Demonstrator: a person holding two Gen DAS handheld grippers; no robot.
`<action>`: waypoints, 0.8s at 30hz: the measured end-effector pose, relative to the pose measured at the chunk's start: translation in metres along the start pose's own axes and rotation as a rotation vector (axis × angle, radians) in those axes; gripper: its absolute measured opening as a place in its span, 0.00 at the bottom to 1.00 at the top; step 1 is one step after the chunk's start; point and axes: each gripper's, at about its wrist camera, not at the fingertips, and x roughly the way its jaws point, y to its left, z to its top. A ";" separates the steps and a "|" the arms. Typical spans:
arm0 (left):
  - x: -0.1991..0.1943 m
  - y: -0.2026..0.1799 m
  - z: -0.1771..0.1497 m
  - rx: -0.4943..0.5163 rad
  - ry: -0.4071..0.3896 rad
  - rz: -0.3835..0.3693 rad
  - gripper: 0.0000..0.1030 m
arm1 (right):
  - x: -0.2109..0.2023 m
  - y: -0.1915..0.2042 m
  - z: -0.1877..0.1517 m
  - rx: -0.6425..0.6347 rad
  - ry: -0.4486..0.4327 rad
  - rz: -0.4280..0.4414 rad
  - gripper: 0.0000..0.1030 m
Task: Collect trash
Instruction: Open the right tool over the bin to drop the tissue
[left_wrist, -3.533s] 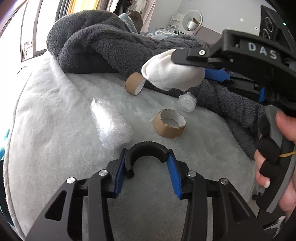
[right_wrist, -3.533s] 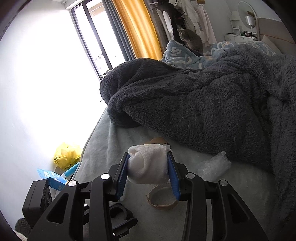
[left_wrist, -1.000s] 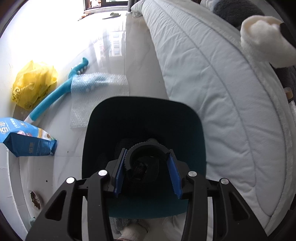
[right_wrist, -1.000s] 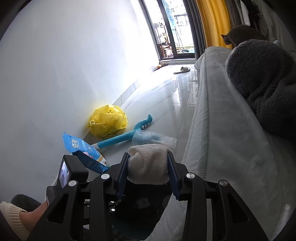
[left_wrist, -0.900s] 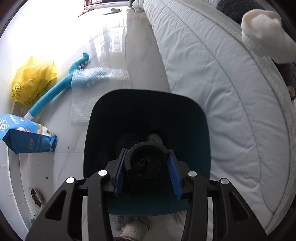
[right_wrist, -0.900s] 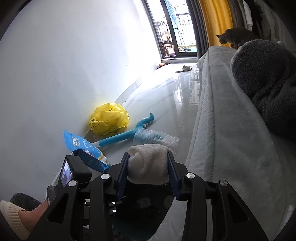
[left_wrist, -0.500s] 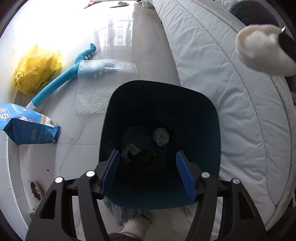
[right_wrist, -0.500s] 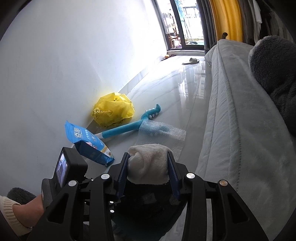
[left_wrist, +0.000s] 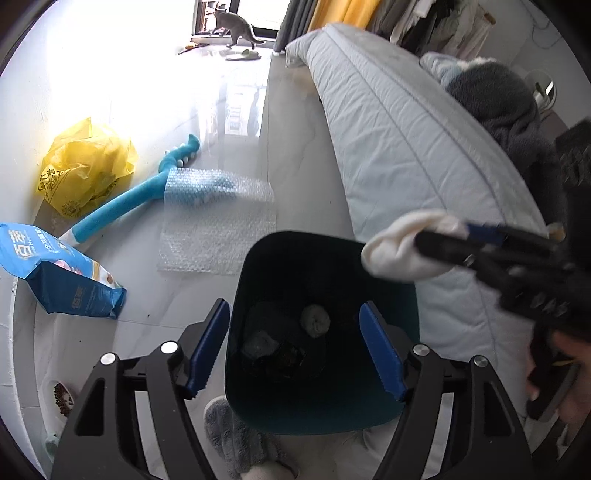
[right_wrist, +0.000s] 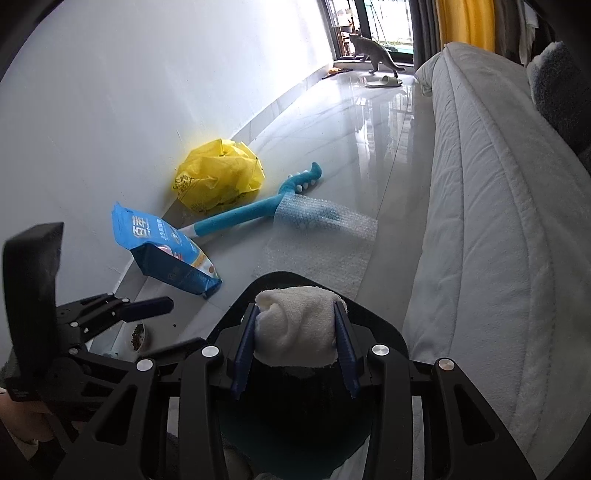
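A dark teal bin (left_wrist: 325, 410) stands on the floor beside the bed. My left gripper (left_wrist: 293, 306) hangs over its mouth, jaws opening, with nothing between the blue pads. Down inside lie a grey ball (left_wrist: 314, 320) and dark scraps I cannot make out. My right gripper (right_wrist: 295, 314) is shut on a white cloth wad (right_wrist: 295, 325) just above the bin's rim (right_wrist: 384, 325). From the left wrist view that wad (left_wrist: 402, 254) hovers at the bin's right edge. In the right wrist view, the left gripper (right_wrist: 166, 325) shows at the left, open.
On the floor lie a bubble-wrap sheet (left_wrist: 218, 229), a blue long-handled brush (left_wrist: 122, 210), a yellow bag (left_wrist: 85, 166) and a blue food pouch (left_wrist: 55, 273). The bed (left_wrist: 406, 147) runs along the right. A cat (left_wrist: 236, 26) stands by the window. A slippered foot (left_wrist: 240, 435) is beside the bin.
My left gripper opened and let go of the black ring into the bin, then drew up and back. My right gripper came down over the bin with the wad.
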 end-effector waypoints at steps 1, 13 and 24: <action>-0.004 0.001 0.002 -0.001 -0.018 0.007 0.73 | 0.004 0.000 -0.003 0.005 0.011 -0.001 0.40; -0.058 -0.021 0.020 0.086 -0.255 -0.030 0.76 | 0.039 0.012 -0.018 0.000 0.139 -0.014 0.42; -0.103 -0.039 0.029 0.131 -0.443 -0.081 0.83 | 0.037 0.012 -0.021 0.004 0.164 -0.018 0.57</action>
